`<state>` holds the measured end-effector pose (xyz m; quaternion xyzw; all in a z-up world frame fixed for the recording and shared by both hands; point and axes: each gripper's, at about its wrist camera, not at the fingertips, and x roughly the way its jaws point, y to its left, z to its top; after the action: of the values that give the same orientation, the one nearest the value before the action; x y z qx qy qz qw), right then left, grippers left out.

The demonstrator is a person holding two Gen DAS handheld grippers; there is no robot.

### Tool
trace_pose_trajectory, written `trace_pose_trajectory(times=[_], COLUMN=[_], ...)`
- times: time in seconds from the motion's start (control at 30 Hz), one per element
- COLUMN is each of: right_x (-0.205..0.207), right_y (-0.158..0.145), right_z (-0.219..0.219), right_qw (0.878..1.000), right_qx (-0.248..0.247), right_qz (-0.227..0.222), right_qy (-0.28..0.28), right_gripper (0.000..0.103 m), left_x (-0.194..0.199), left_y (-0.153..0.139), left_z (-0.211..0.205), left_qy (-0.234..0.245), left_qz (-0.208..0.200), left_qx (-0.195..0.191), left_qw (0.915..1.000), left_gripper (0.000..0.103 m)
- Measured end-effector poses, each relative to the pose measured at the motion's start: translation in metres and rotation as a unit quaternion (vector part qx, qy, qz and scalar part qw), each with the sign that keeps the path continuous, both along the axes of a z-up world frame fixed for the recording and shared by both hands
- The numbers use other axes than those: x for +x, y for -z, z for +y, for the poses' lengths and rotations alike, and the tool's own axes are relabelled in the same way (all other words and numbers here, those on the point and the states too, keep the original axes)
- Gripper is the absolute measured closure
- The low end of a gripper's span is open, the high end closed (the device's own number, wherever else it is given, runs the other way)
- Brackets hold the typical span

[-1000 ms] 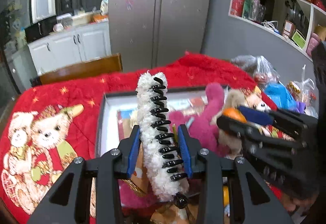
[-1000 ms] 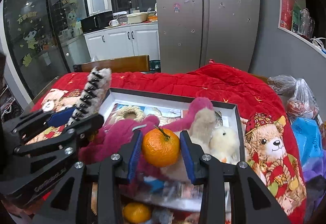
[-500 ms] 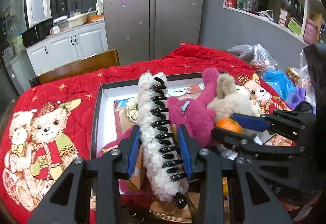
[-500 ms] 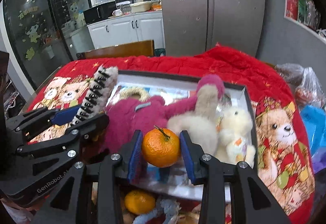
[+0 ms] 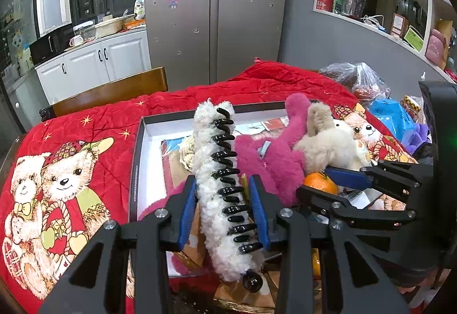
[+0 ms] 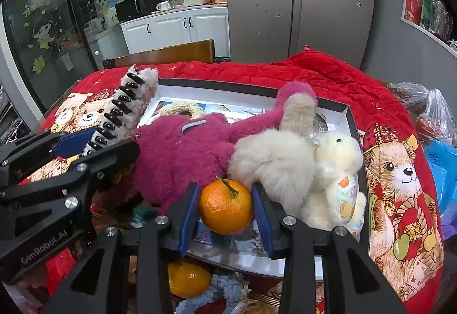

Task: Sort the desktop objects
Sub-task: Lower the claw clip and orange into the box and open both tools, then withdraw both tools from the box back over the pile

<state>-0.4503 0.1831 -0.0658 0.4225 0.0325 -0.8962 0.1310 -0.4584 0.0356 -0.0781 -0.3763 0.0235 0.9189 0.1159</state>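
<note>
My left gripper [image 5: 223, 209] is shut on a white fluffy hair claw clip [image 5: 217, 171] with black teeth, held upright over the near edge of a shallow white box [image 5: 148, 148]. The clip also shows in the right wrist view [image 6: 125, 108]. My right gripper [image 6: 225, 207] is shut on an orange tangerine [image 6: 225, 205], just above the box's near part, close to the plush toys. The tangerine also shows in the left wrist view [image 5: 320, 185]. A magenta plush [image 6: 182, 154] and a cream plush [image 6: 285, 162] lie in the box.
A second tangerine [image 6: 187, 279] and a blue fluffy item [image 6: 217, 294] lie below the box's near edge. A red bear-print blanket [image 5: 57, 171] covers the table. Plastic bags [image 5: 360, 82] sit at the right. A wooden chair back [image 5: 108, 91] stands behind the table.
Both grippers have pulled back and lowered slightly toward the box's near edge, each still holding its object. The tangerine now sits lower against the plush toys.
</note>
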Motion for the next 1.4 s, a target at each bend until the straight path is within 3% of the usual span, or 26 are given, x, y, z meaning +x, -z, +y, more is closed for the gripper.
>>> trace_pose_trajectory(times=[0.43, 0.6, 0.63, 0.67, 0.7, 0.73, 0.8, 0.9, 1.4], right_x=[-0.008, -0.009, -0.010, -0.011, -0.012, -0.013, -0.013, -0.011, 0.005], right_y=[0.010, 0.010, 0.010, 0.010, 0.010, 0.009, 0.006, -0.001, -0.029], right_z=[0.003, 0.005, 0.005, 0.006, 0.008, 0.010, 0.014, 0.016, 0.010], right_qw=[1.000, 1.000, 1.000, 1.000, 0.999, 0.999, 0.997, 0.997, 0.997], right_qx=[-0.005, -0.011, -0.017, -0.021, -0.032, -0.046, -0.069, -0.077, -0.075], right_qz=[-0.004, -0.007, -0.009, -0.013, -0.019, -0.024, -0.026, -0.024, 0.017], right_qy=[0.008, 0.010, 0.011, 0.011, 0.010, 0.008, 0.007, 0.004, -0.004], right_gripper=[0.065, 0.063, 0.062, 0.059, 0.048, 0.041, 0.040, 0.039, 0.035], left_x=[-0.008, -0.010, -0.010, -0.010, -0.010, -0.009, -0.007, -0.005, 0.006], left_y=[0.006, 0.006, 0.006, 0.005, 0.004, 0.001, -0.004, -0.013, -0.035], left_z=[0.000, -0.004, -0.006, -0.007, -0.008, -0.009, -0.011, -0.015, -0.018], left_qy=[-0.009, -0.014, -0.016, -0.018, -0.020, -0.028, -0.035, -0.040, -0.045], left_qz=[0.005, 0.003, 0.002, 0.001, 0.001, 0.007, 0.020, 0.035, 0.057], left_qx=[-0.023, -0.020, -0.017, -0.017, -0.018, -0.023, -0.026, -0.029, -0.035], left_qw=[0.9997, 0.9997, 0.9997, 0.9997, 0.9996, 0.9993, 0.9988, 0.9982, 0.9967], left_gripper=[0.065, 0.061, 0.059, 0.051, 0.041, 0.036, 0.026, 0.018, 0.015])
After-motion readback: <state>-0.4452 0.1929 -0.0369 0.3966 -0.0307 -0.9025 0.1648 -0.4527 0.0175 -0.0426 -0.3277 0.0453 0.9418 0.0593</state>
